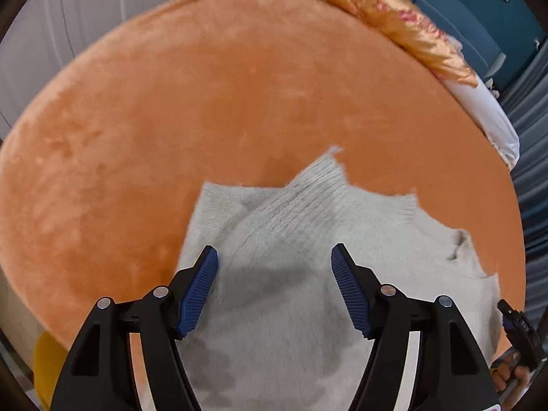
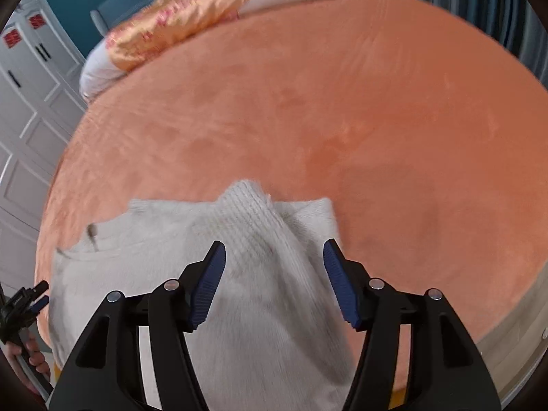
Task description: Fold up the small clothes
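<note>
A pale grey knitted sweater (image 1: 291, 291) lies partly folded on an orange plush blanket (image 1: 205, 102), a ribbed sleeve laid across its body. My left gripper (image 1: 274, 260) is open above the sweater's left part, holding nothing. In the right wrist view the same sweater (image 2: 267, 291) lies on the blanket (image 2: 342, 102). My right gripper (image 2: 274, 253) is open above its right part, over the ribbed sleeve, holding nothing. The right gripper shows at the left wrist view's right edge (image 1: 520, 328). The left gripper shows at the right wrist view's left edge (image 2: 24, 301).
A gold patterned pillow (image 1: 404, 24) and white bedding (image 1: 486, 109) lie at the far edge of the bed. White cabinet doors (image 2: 30, 102) stand to the left in the right wrist view. A teal wall (image 1: 479, 7) is behind the bed.
</note>
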Action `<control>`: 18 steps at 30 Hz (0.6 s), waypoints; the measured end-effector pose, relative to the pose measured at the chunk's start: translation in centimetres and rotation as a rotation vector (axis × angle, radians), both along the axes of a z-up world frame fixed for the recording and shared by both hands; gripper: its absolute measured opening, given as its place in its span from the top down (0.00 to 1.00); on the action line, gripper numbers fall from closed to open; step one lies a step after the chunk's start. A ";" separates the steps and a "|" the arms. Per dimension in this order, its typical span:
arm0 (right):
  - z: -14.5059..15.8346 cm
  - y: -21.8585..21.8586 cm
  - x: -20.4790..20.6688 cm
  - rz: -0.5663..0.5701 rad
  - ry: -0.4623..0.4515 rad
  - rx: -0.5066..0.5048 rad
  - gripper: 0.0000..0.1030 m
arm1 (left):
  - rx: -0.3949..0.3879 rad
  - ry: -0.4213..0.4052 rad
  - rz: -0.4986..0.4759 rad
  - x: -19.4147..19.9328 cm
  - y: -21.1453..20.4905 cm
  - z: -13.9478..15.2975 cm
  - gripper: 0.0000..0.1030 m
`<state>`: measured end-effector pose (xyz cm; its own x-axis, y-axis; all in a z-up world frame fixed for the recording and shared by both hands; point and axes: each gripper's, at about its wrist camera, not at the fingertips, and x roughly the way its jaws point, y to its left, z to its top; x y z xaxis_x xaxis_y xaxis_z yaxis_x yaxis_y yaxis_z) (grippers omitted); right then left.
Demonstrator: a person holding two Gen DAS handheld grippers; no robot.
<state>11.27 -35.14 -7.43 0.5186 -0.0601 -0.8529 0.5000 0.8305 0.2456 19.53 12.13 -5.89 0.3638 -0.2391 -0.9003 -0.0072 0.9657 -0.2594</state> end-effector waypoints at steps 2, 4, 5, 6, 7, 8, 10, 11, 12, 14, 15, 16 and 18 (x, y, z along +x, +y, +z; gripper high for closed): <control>-1.3 0.3 0.6 0.024 0.035 0.021 0.71 | 0.013 0.012 -0.012 0.6 -0.2 -0.6 0.82; -0.5 0.6 0.4 0.054 0.030 0.004 0.93 | -0.038 0.007 -0.010 0.8 0.2 -0.1 0.93; 1.1 0.8 0.2 0.058 -0.042 -0.007 0.94 | -0.044 -0.022 -0.003 0.8 0.5 0.7 0.93; 2.5 0.8 -0.3 0.057 -0.097 -0.004 0.94 | -0.035 -0.049 0.005 0.7 0.7 1.5 0.94; 4.4 0.5 -1.0 0.041 -0.164 -0.003 0.94 | -0.032 -0.064 0.011 0.4 0.8 2.0 0.94; 5.8 0.1 -1.8 0.017 -0.217 -0.005 0.94 | -0.030 -0.075 0.027 0.4 1.4 2.4 0.94; 6.4 -1.2 -2.5 -0.031 -0.245 -0.017 0.94 | 0.007 -0.071 0.046 1.0 1.7 1.6 0.94; 5.7 -1.9 -2.5 -0.051 -0.224 -0.011 0.94 | 0.020 -0.053 0.048 1.3 1.8 0.7 0.94; 3.3 -3.3 -2.1 -0.077 -0.162 0.026 0.94 | 0.033 -0.012 0.052 1.6 1.9 -0.9 0.93; -1.8 -4.6 -1.0 -0.101 0.009 0.056 0.94 | 0.062 -0.010 0.047 1.8 1.4 -2.4 0.92; -3.2 -4.6 -0.6 -0.085 0.040 0.071 0.94 | 0.084 -0.017 0.042 1.8 0.9 -2.0 0.92; -2.9 -4.1 -0.5 -0.079 0.026 0.036 0.92 | 0.103 -0.020 0.035 1.8 0.5 -1.5 0.92; -1.2 -3.2 -0.2 -0.066 0.021 0.025 0.82 | 0.103 -0.030 0.018 1.6 0.1 -0.3 0.82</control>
